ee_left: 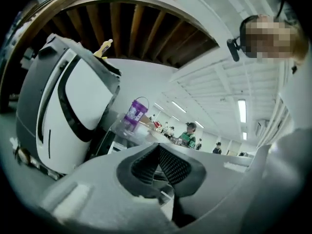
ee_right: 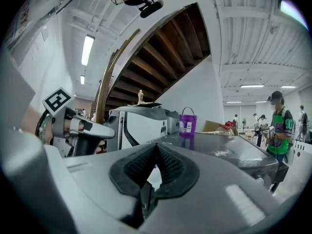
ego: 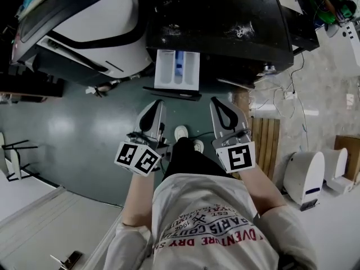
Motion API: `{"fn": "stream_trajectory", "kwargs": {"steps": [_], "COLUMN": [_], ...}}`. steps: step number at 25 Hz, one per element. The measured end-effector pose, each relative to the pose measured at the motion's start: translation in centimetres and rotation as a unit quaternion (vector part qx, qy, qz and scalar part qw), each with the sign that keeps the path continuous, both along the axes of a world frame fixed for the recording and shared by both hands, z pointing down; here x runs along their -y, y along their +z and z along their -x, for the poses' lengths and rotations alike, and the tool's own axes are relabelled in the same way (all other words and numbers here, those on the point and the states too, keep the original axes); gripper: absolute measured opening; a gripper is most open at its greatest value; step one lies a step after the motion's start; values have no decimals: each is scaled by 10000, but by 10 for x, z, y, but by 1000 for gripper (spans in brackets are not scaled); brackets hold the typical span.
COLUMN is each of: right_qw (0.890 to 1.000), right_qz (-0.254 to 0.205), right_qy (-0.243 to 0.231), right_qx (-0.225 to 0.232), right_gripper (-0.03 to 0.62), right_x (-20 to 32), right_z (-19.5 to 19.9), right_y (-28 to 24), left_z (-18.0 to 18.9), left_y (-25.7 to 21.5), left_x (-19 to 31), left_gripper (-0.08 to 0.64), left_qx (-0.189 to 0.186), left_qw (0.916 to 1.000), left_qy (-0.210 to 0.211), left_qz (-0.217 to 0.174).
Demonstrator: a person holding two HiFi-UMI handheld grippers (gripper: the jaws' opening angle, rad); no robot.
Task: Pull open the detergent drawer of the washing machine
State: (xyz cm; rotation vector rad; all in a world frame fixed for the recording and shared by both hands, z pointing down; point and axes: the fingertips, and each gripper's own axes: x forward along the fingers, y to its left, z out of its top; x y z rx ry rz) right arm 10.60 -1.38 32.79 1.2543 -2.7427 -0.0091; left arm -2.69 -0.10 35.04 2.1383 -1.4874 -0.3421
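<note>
The detergent drawer [ego: 177,69] stands pulled out from the front edge of the washing machine [ego: 225,21], near its left corner in the head view, and its white compartments are seen from above. The left gripper [ego: 152,107] and the right gripper [ego: 224,107] hang side by side in front of the drawer, apart from it. Both have the jaws pressed together, with nothing between them. A purple bucket [ee_right: 187,122] stands on the machine's top.

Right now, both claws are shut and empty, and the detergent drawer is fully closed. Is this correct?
No. The head view shows the detergent drawer pulled open, not closed. The left claw and the right claw are indeed shut and empty.
</note>
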Motion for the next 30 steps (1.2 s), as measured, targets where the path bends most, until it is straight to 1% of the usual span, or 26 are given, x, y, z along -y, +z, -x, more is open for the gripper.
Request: {"fn": "stream_trajectory", "kwargs": {"steps": [2,5,7,9,11,16,18,20,22,26,30], "right_qw": [10000,9998,9996,9995,9994,9987,9984,9981,9977,9978,9981], "right_qz": [-48,-160,-196,-229,-288,-430,-503,-538,-576,-588,-568], "right_qy": [-47,-115,-161,-167,-137,-107,-123,-119,-89,-81,-140], "right_qx": [16,82,117,124,141,231,230,264,333,291,211], "right_gripper": [0,0,0,0,0,0,0,0,0,0,0], "right_x": [0,-1,-4,-6,-7,-6,-6,-6,-4,-3,-2], "right_z": [-2,-3,-4,-6,-9,-15,-16,-18,-20,-22,-23], "right_y": [-12,-31,-41,-51,-62,-89,-98,-105,-112,-116,-115], "left_z": [-7,-14,-18,-21,-22,-29,-34,-38,-39,-38,-39], "left_y": [-18,-41,-50,-61,-70,-103,-115,-127,-135,-138,-136], "left_x": [1,3,2,2,2,3,3,3,4,6,7], "left_gripper": [0,1,2,2,2,2,2,2,2,2,2], "left_qx": [428,1060,1537,1993,2267,2470,2381,2182,2084,2198,2200], "left_qw": [9989,9932,9863,9775,9707,9630,9633,9659,9667,9637,9636], "left_qy": [130,287,349,378,432,620,749,871,905,893,898], "left_qz": [-144,-379,-477,-574,-664,-883,-988,-1087,-1179,-1224,-1228]}}
